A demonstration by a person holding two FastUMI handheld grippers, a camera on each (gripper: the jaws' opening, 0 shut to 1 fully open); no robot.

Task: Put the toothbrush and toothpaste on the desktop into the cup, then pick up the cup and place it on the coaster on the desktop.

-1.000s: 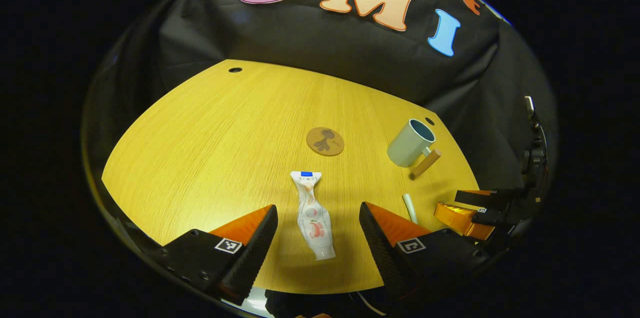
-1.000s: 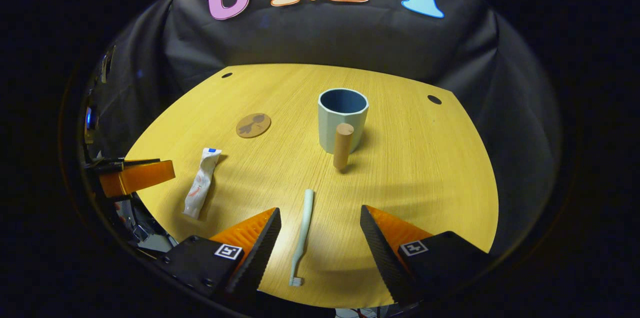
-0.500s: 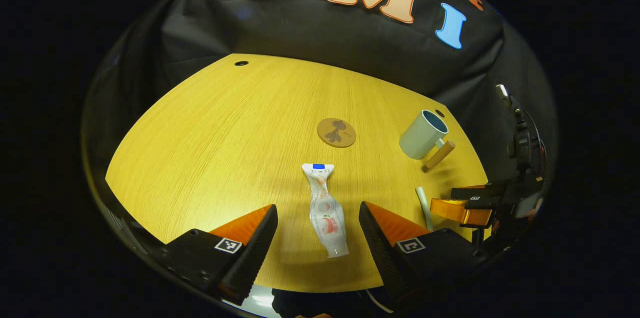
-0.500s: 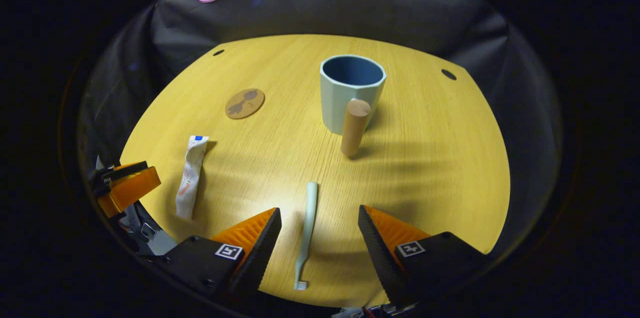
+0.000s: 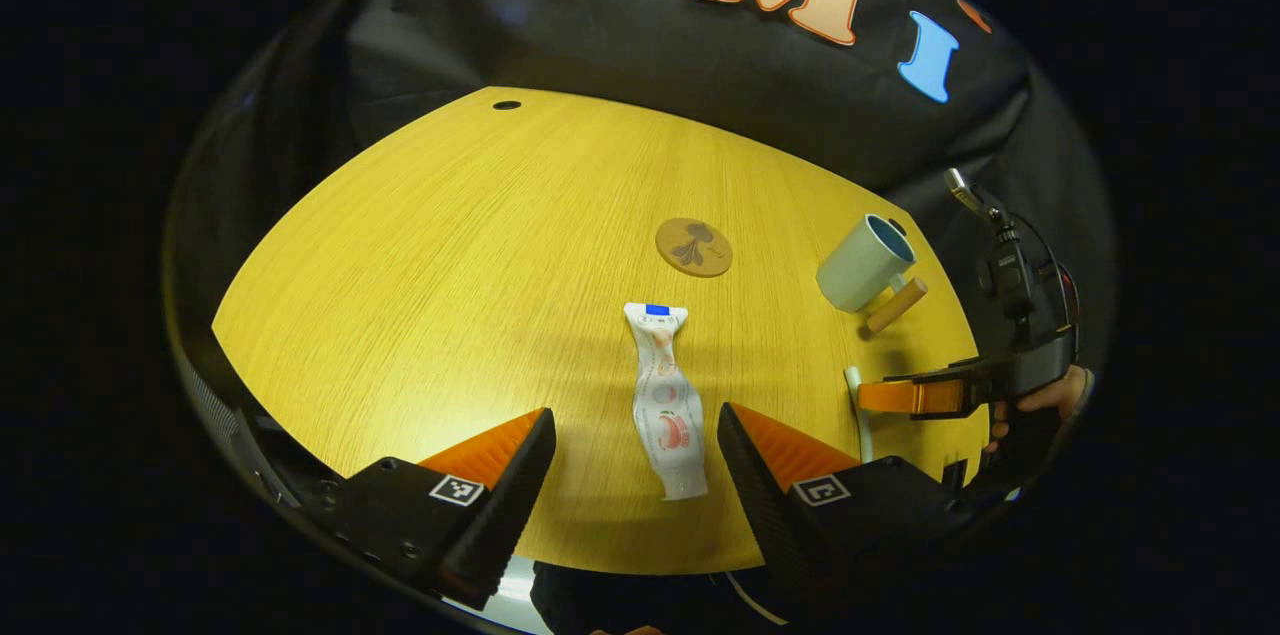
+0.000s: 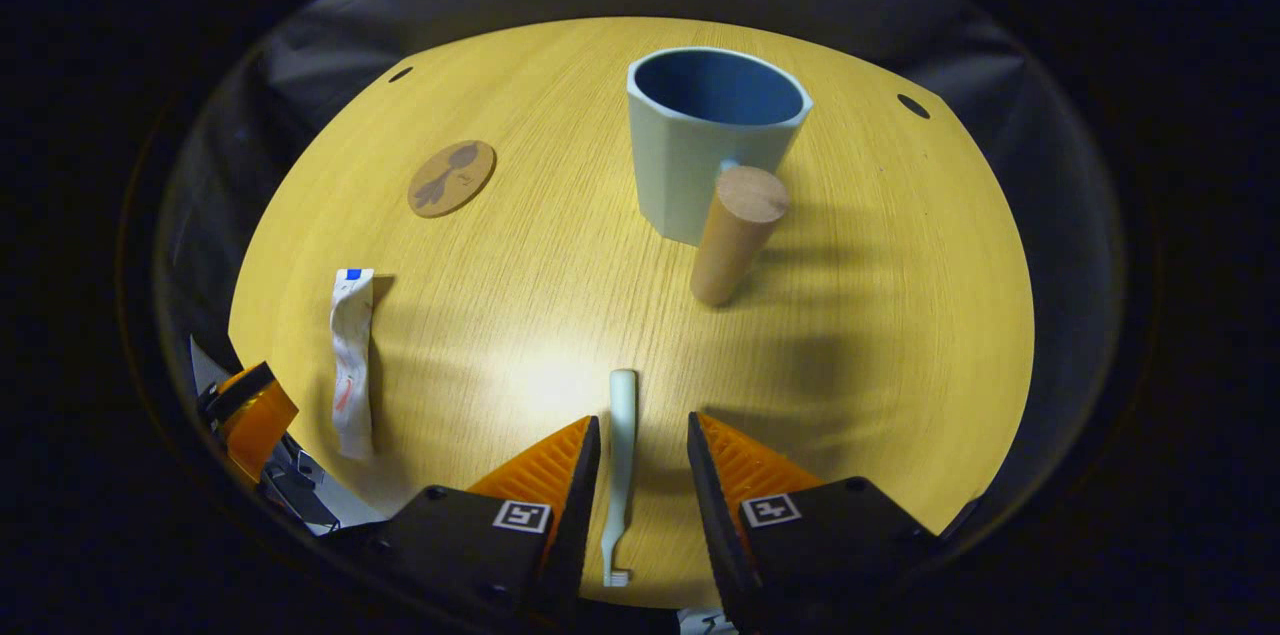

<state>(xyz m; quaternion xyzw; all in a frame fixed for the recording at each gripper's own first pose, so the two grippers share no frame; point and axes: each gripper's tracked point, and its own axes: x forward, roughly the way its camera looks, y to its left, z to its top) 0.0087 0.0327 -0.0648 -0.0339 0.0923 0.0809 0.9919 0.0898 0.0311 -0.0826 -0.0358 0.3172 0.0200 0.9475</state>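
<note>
Right gripper view — right tool (image 6: pixel 642 445) narrow, toothbrush (image 6: pixel 620 455) lying between fingers, contact unclear.

We're in a recording booth here, a staged set rather than a real bathroom: black cloth (image 5: pixel 640 75) draped behind as the wall, one bare yellow wood-grain desk (image 5: pixel 450 245) with cable holes (image 6: pixel 912 105) near its back edge, and a few household props laid out, cup (image 6: pixel 705 140), coaster (image 6: pixel 451 177), toothpaste (image 5: pixel 667 405), toothbrush (image 6: pixel 620 455).
</note>
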